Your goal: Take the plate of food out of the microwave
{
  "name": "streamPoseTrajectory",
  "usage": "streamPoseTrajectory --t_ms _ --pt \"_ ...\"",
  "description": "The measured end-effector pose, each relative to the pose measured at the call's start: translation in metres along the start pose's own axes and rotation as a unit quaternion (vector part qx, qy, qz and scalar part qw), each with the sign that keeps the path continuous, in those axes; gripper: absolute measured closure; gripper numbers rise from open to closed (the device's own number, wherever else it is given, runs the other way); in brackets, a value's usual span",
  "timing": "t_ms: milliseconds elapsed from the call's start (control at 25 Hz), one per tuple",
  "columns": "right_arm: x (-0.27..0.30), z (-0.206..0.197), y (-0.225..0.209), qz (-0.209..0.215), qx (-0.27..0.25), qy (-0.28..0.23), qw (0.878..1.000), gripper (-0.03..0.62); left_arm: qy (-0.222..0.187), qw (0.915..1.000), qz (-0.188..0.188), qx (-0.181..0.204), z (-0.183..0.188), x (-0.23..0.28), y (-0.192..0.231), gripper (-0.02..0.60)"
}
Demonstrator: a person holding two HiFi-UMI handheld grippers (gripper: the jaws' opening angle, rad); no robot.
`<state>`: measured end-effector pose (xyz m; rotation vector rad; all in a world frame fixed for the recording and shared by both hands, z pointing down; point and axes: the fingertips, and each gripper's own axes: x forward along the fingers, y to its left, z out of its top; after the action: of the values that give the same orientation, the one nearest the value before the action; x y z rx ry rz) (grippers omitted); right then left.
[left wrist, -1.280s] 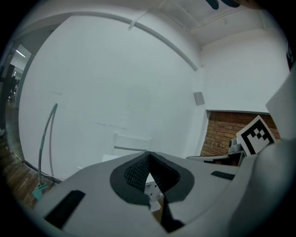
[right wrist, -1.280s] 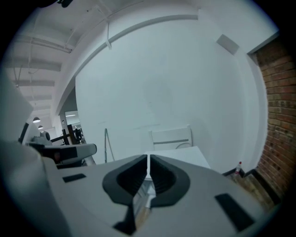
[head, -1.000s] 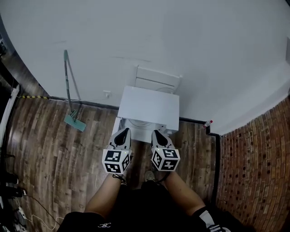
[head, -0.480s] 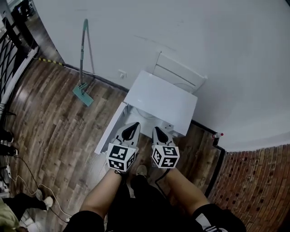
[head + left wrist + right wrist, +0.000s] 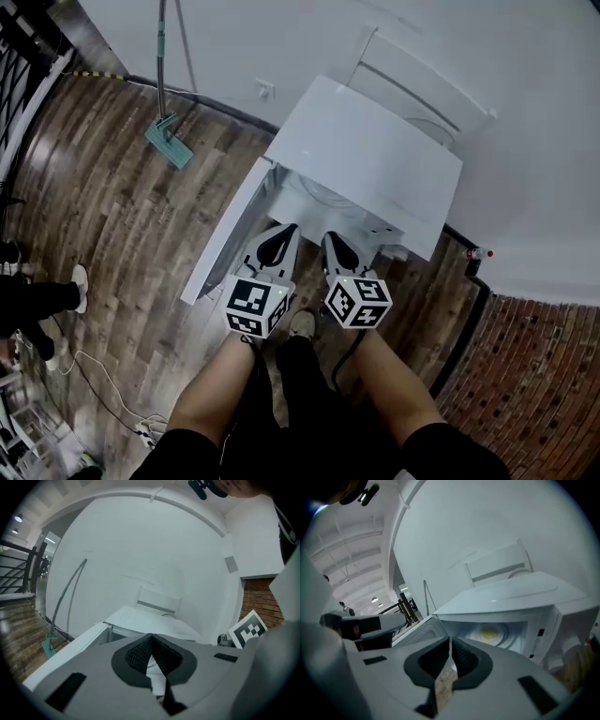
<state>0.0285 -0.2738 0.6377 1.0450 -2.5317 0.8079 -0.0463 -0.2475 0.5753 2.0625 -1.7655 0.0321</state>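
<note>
Facing the open microwave [image 5: 375, 169], the left gripper [image 5: 284, 231] and right gripper [image 5: 330, 240] hover just before its mouth. Both have their jaws pressed together on nothing. The plate of food [image 5: 490, 633] sits inside the microwave.

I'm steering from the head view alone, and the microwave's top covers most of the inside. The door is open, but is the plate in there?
Observer: Yes. The right gripper view looks into the open microwave, and a white plate sits inside it.
Operator: Anything on it?
Observer: A heap of yellow food lies in the middle of the plate.
Operator: Could I take it straight away?
Observer: Not as things stand. The right tongs are shut with nothing between them, short of the opening. In the left gripper view the left tongs are shut and empty too.
</note>
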Motion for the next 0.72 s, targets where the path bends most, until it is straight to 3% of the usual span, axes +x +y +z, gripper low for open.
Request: streamPoseTrajectory --t_ms 160,360,440,520,560,720 --pt "0.024 -0.027 -0.024 0.0 0.092 -0.014 0.996 0.579 0.02 0.9998 0.005 0.006 -0.046 0.016 0.022 0.591" --pt "0.049 -0.059 -0.057 -0.038 0.2 -0.03 0.979 0.574 0.031 0.9995 0.004 -0.008 -0.092 0.03 0.044 0.591" --pt "0.061 -0.068 -0.071 -0.052 0.245 -0.037 0.967 0.476 0.034 0.9994 0.0 -0.006 -0.103 0.035 0.049 0.591" --pt "0.074 -0.078 -0.086 -0.068 0.309 -0.043 0.948 0.43 0.038 0.9992 -0.005 -0.002 -0.113 0.039 0.052 0.591" --pt "0.081 -0.084 -0.094 -0.076 0.351 -0.047 0.932 0.394 0.04 0.9992 -0.008 -0.002 -0.117 0.041 0.053 0.591" --pt "0.11 -0.094 -0.12 -0.071 0.511 -0.086 0.853 0.278 0.038 0.999 -0.024 -0.009 -0.124 0.041 0.05 0.591"
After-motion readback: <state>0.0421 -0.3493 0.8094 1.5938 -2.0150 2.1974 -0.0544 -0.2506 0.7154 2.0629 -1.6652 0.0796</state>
